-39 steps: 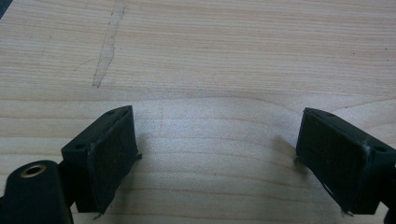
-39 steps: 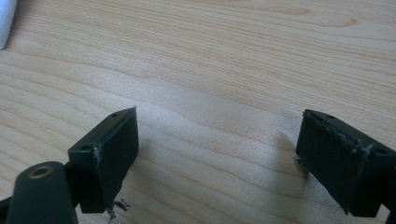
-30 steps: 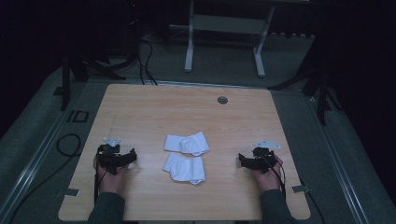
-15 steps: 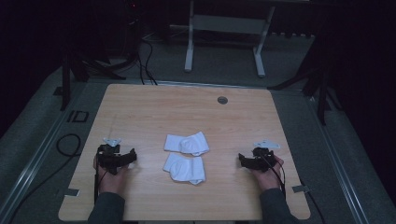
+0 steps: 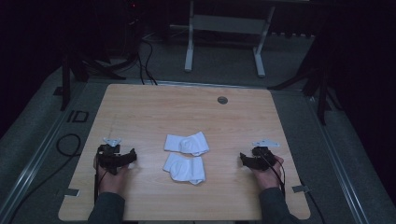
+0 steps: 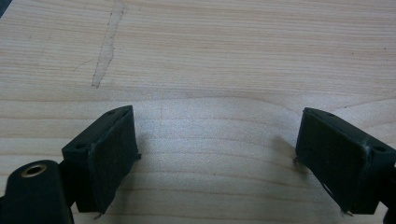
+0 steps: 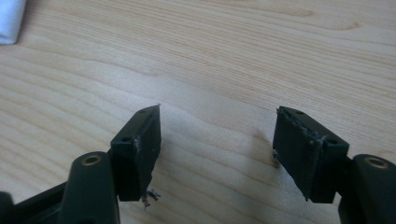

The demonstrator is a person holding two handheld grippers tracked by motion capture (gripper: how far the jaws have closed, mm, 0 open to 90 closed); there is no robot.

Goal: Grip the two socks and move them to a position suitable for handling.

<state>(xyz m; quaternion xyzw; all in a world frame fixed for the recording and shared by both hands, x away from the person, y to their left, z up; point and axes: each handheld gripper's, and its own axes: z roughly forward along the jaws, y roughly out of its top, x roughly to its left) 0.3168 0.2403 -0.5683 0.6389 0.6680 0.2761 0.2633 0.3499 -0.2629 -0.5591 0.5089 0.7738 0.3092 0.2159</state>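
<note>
Two white socks lie side by side in the middle of the wooden table (image 5: 187,112): the far sock (image 5: 187,143) and the near sock (image 5: 185,168). My left gripper (image 5: 131,156) rests on the table left of them, open, its black jaws wide apart over bare wood (image 6: 215,154). My right gripper (image 5: 243,158) rests to the right of the socks, open too, with nothing between its jaws (image 7: 217,144). A white corner of a sock (image 7: 10,21) shows at the top left of the right gripper view.
A small round grey grommet (image 5: 222,100) sits near the table's far edge. A pale scratch mark (image 6: 106,46) runs along the wood ahead of the left gripper. Beyond the table stand a white frame (image 5: 224,28), cables and dark floor.
</note>
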